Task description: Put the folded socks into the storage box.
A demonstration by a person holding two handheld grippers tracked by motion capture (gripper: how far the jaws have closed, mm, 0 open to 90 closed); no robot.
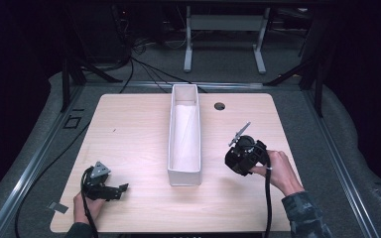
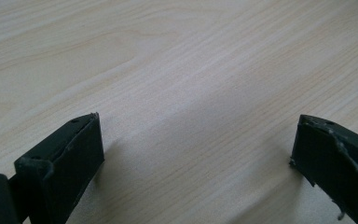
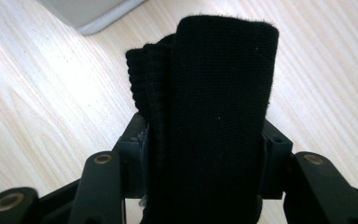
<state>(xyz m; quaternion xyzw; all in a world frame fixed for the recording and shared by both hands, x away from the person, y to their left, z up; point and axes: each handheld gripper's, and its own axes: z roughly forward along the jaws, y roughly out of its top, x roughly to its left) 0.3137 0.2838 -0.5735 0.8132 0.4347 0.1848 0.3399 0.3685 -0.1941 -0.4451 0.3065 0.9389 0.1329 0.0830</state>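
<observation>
Progress looks to me about half made: your right gripper (image 1: pixel 241 157) already has the folded black knitted cloth (image 3: pixel 214 112) pinched between its jaws, but the cloth is not yet in the long narrow white box (image 1: pixel 184 171), which I judge to be its goal. In the high view you hold this gripper right of the box and near its near end, above the pale wooden table (image 1: pixel 129 129); in the right gripper view a grey-white corner of the box shows at the far left, apart from the cloth. What is left for you, as I judge it, is to carry the cloth over the box wall, lower it inside and let it go. The box seems empty, with thin upright walls and a pale smooth bottom. The cloth is soft, with a fine ribbed weave and a little fuzz on its rounded top edge, and it is folded into a thick upright bundle of several layers, so it may spring open when released. Your left gripper (image 1: pixel 108 188) rests at the near left of the table, well apart from the box; its jaws are spread wide over bare light wood grain, holding nothing, and the black pads (image 2: pixel 77 158) look worn at the edges.
</observation>
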